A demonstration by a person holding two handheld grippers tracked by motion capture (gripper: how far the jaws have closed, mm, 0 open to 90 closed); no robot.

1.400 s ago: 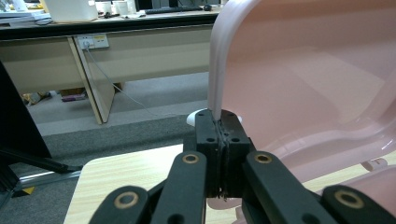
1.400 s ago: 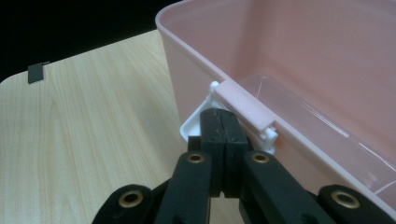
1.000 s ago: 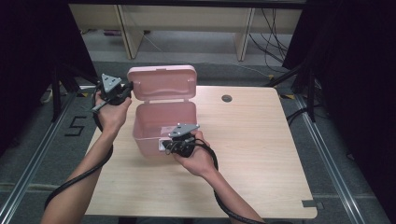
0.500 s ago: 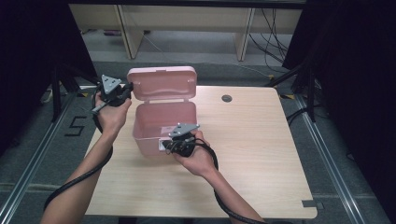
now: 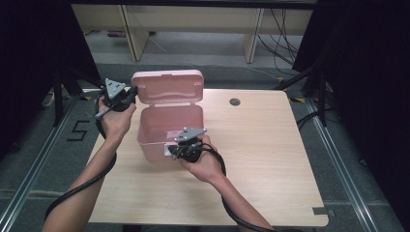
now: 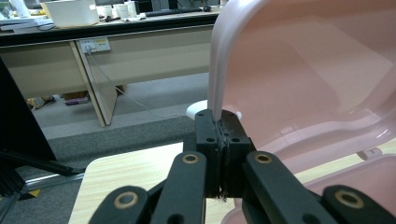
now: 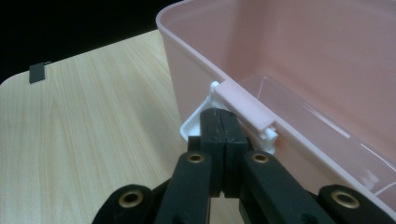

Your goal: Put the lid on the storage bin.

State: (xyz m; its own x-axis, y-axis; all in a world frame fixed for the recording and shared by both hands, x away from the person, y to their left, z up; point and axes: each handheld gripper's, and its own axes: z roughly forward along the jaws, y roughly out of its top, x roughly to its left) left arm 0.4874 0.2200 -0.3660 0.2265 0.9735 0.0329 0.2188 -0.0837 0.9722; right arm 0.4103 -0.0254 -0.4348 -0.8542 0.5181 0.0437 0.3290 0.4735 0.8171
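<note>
A pink plastic box stands on the wooden table with its lid swung up and back. My left gripper is shut on the lid's left rim. In the left gripper view that rim runs down into the closed jaws of the left gripper. My right gripper is at the box's front wall. Its jaws are shut together, and the right gripper has its tips against the white latch under the pink catch bar. The box's inside looks bare.
A round cable hole sits in the table behind and right of the box. Bare tabletop lies right of and in front of the box. Desks and cables stand on the floor beyond the table.
</note>
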